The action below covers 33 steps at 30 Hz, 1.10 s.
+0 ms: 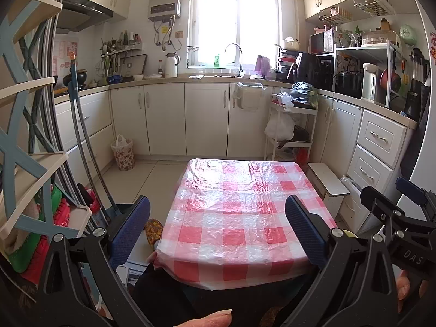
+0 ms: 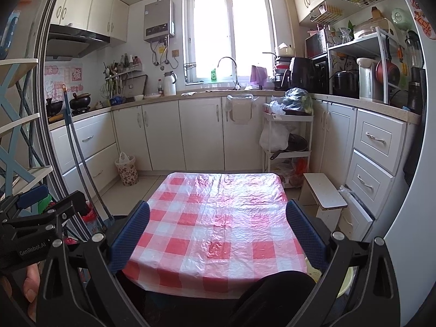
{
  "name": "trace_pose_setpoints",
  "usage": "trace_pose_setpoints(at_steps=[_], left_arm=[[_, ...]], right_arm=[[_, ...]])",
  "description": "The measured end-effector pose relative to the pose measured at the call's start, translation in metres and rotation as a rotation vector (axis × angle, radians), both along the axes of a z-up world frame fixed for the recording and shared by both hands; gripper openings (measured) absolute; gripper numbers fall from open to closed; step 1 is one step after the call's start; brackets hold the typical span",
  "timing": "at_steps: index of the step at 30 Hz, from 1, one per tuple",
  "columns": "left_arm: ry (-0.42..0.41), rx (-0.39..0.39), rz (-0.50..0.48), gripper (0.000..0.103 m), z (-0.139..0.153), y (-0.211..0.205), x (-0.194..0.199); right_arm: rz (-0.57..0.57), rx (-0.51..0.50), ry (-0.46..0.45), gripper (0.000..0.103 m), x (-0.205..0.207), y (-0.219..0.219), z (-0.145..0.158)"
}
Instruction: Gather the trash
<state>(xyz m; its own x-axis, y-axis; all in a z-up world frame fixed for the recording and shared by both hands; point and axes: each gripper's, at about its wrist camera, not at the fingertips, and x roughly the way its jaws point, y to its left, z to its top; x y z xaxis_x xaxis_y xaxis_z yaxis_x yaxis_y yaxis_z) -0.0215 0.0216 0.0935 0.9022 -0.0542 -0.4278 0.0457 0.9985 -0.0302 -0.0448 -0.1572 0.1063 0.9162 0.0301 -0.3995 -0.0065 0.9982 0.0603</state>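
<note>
No loose trash shows on the worktop (image 1: 234,212), which wears a crinkled red-and-white checked plastic cover. The only waste container in view is a flower-patterned bin (image 1: 123,154) lined with a white bag, standing on the floor at the left of the frame against the cabinets, well beyond the fingers. A filled white bag (image 2: 273,136) hangs on the white cart (image 2: 308,121) right of centre. The left gripper (image 1: 218,231) holds its blue fingers (image 1: 128,234) spread wide with nothing between them, framing the near end of the worktop. The right gripper (image 2: 218,234) is likewise spread and empty.
</note>
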Motion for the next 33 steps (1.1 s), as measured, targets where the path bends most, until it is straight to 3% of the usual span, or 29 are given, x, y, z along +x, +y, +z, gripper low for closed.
trace_pose_setpoints(at_steps=[33], left_arm=[[-0.004,0.0,-0.005,0.096,0.0007,-0.0006,-0.0035]], right_arm=[[0.005,0.021,0.014,0.096,0.0016,-0.0006,-0.0002]])
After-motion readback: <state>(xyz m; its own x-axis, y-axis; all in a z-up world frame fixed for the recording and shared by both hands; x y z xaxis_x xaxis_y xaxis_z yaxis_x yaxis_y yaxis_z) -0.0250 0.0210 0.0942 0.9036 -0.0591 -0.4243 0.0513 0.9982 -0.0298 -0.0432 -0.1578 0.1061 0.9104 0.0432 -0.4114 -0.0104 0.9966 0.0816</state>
